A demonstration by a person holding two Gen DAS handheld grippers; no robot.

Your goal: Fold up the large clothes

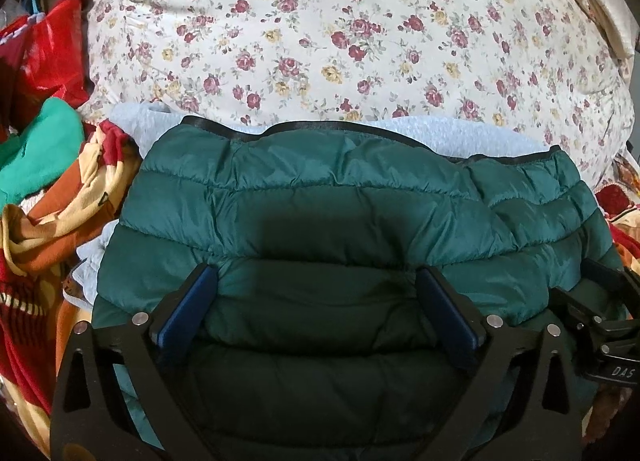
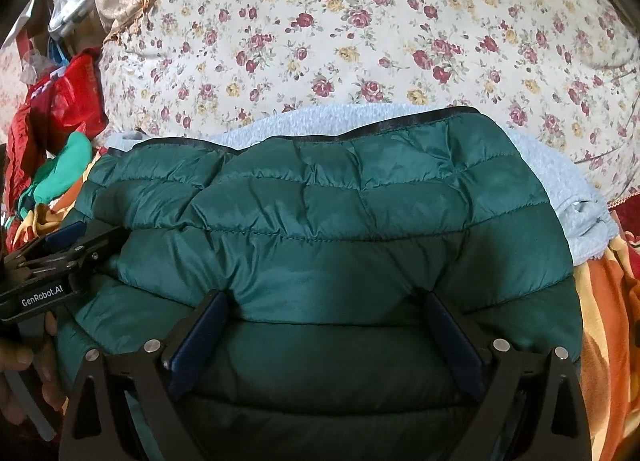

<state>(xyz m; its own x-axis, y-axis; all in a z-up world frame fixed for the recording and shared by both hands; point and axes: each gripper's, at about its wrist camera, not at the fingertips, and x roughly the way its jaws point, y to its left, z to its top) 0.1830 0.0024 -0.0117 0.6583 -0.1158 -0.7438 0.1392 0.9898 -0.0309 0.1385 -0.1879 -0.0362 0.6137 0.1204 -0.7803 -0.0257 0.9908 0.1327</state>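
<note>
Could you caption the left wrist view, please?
Open left gripper over a folded dark green quilted puffer jacket.

Green quilted jacket: thin slick nylon-like shell, slight sheen, puffy stitched channels, black glossy binding along its far edge. Under it a pale blue nubby, matt fleece-like cloth; behind the jacket, matt floral-print cotton-like bedding; left of it, a shiny crinkled red plastic bag. Left gripper: matt black frame, bright metal rivets, dark blue matt pads.
</note>
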